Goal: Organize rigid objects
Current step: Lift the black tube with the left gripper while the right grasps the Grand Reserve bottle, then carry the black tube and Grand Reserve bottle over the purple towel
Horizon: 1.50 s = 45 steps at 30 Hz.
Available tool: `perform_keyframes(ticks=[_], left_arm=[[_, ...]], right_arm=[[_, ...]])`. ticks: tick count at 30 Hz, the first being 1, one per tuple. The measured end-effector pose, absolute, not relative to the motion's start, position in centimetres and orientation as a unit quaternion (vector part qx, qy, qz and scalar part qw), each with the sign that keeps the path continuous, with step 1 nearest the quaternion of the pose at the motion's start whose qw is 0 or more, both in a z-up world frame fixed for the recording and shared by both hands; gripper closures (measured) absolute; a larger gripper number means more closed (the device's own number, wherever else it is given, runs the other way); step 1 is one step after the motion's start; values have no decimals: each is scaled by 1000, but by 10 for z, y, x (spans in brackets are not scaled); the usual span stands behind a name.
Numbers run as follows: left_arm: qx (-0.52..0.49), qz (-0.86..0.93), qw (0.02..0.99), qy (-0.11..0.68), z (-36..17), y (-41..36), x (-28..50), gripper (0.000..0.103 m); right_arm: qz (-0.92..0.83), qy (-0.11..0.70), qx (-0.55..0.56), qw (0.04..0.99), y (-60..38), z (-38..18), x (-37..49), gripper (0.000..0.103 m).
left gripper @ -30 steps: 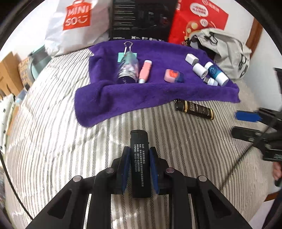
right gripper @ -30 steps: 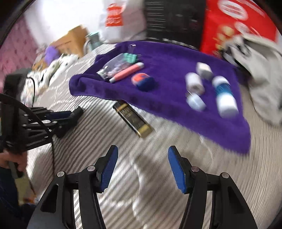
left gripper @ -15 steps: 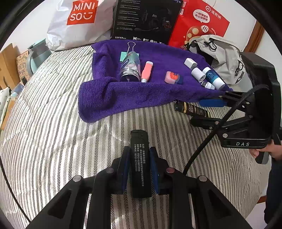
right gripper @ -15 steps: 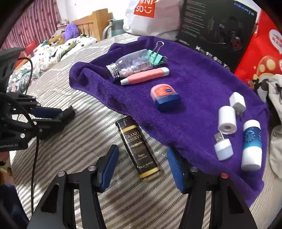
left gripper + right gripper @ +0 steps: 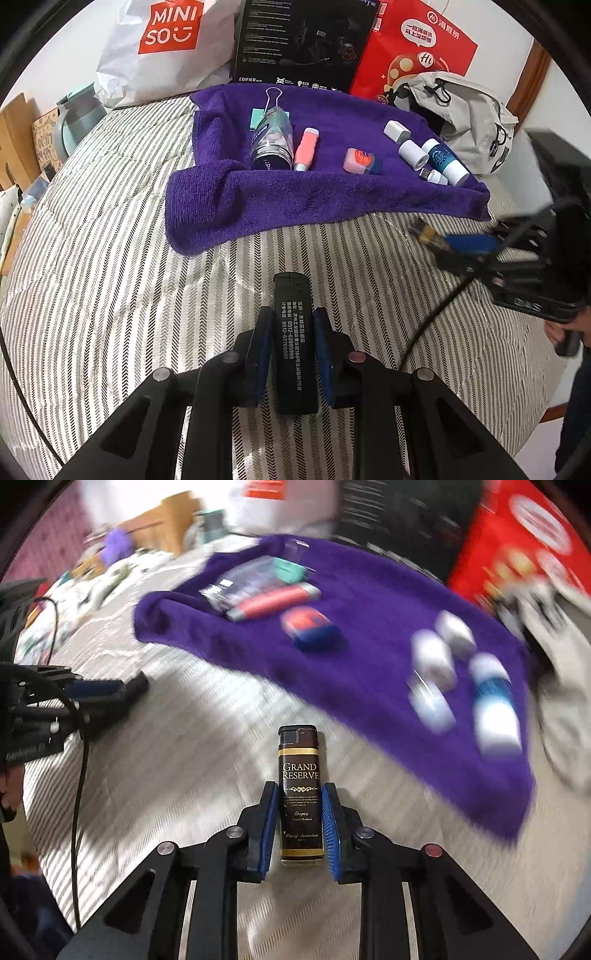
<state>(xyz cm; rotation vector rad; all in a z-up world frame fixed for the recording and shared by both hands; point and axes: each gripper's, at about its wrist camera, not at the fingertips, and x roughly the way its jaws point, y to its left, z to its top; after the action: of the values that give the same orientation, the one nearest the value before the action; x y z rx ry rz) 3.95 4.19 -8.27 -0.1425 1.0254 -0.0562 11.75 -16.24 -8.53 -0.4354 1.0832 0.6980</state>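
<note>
My left gripper [image 5: 293,314] is shut on a black lighter [image 5: 293,325] with white print, held over the striped bed cover [image 5: 110,277]. My right gripper [image 5: 298,790] is shut on a brown "Grand Reserve" lighter [image 5: 298,775]; in the left wrist view that right gripper [image 5: 469,243] is blurred at the right edge. Beyond lies a purple towel [image 5: 295,206] carrying a clear bottle [image 5: 271,144], a teal binder clip [image 5: 258,118], a pink tube [image 5: 306,149], a pink-and-blue tin [image 5: 360,160], white adapters [image 5: 406,144] and a blue-white bottle [image 5: 445,162].
Behind the towel stand a white Miniso bag [image 5: 159,48], a black box [image 5: 306,40] and a red bag [image 5: 413,48]. A grey backpack [image 5: 469,118] lies at the back right. A person's hand [image 5: 565,328] grips the right gripper's handle. Boxes sit off the bed's left side.
My right gripper came down over the Grand Reserve lighter, shut on it and moved it away from the towel's edge. The left gripper kept hold of the black lighter, nearly still.
</note>
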Motion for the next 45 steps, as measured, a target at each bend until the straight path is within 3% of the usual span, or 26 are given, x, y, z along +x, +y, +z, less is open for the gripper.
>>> perform_keyframes(ticks=[22,45], left_arm=[[-47,-27,872,487,-82,36,36,82],[-62,-72,883,459,-17,31,91,82]], right_arm=[[259,521,-137,802,-205,-87,94,80],[282,499,-90,814,-218,-31,127,80]])
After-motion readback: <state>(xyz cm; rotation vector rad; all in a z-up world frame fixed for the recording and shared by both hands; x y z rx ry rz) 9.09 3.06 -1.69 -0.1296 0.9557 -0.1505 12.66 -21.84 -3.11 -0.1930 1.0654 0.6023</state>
